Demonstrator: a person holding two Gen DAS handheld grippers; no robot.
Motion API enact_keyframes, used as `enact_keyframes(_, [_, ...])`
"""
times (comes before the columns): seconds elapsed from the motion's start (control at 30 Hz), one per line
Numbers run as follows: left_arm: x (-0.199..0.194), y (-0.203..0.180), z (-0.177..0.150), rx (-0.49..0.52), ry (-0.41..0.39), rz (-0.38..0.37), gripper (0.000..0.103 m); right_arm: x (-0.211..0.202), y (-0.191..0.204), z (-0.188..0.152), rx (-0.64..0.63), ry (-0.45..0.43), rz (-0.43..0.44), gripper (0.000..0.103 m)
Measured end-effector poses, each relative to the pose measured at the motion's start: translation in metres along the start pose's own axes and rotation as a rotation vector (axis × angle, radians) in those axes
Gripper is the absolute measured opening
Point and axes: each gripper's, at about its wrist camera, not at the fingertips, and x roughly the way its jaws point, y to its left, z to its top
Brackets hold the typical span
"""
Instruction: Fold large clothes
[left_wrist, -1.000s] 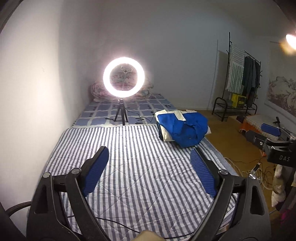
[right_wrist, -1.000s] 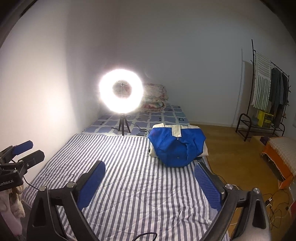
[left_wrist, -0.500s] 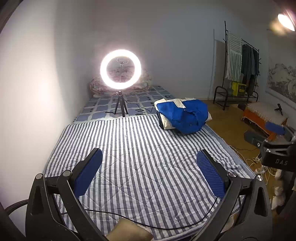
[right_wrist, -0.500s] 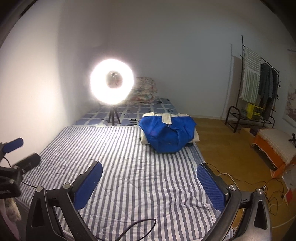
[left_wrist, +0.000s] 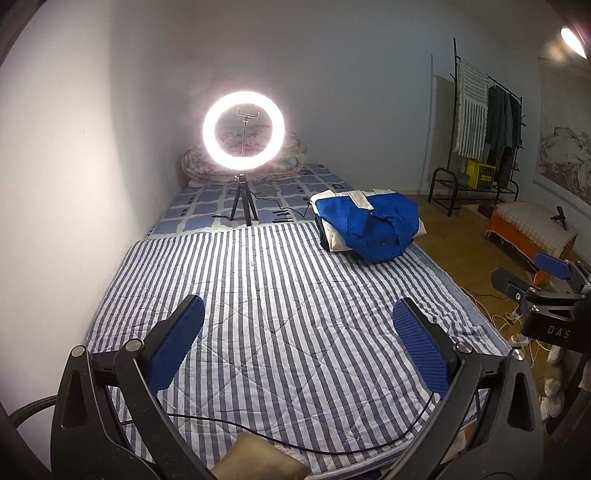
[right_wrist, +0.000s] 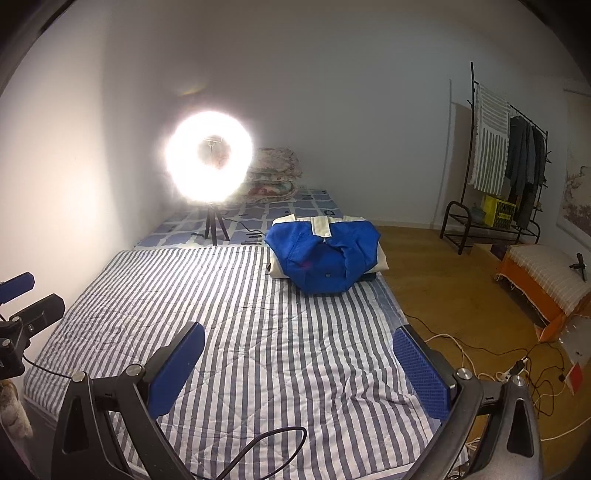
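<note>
A folded blue and cream jacket (left_wrist: 367, 227) lies on the far right part of the striped bed cover (left_wrist: 280, 302); it also shows in the right wrist view (right_wrist: 325, 258). My left gripper (left_wrist: 297, 345) is open and empty, held above the near end of the bed, well short of the jacket. My right gripper (right_wrist: 299, 365) is open and empty above the near right part of the bed cover (right_wrist: 236, 325). Each gripper shows at the edge of the other's view: the right gripper (left_wrist: 546, 280) and the left gripper (right_wrist: 22, 306).
A lit ring light on a tripod (left_wrist: 243, 129) stands on the bed beyond the striped cover, with pillows (left_wrist: 291, 162) behind. A clothes rack (right_wrist: 506, 162) and an orange-based bench (right_wrist: 546, 280) stand on the wooden floor at right. Cables (right_wrist: 517, 369) lie on the floor.
Both grippers have pulled back and risen from the bed, so more of the near bed edge and floor shows. The jacket has not moved. Both stay open.
</note>
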Motion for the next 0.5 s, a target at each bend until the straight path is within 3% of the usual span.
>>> enact_keyframes(0.5, [-0.0046, -0.0055, -0.0003, 0.017, -0.017, 0.007, 0.103, -0.0038, 0.0005, 0.0004, 0.009, -0.006, 0.000, 0.103])
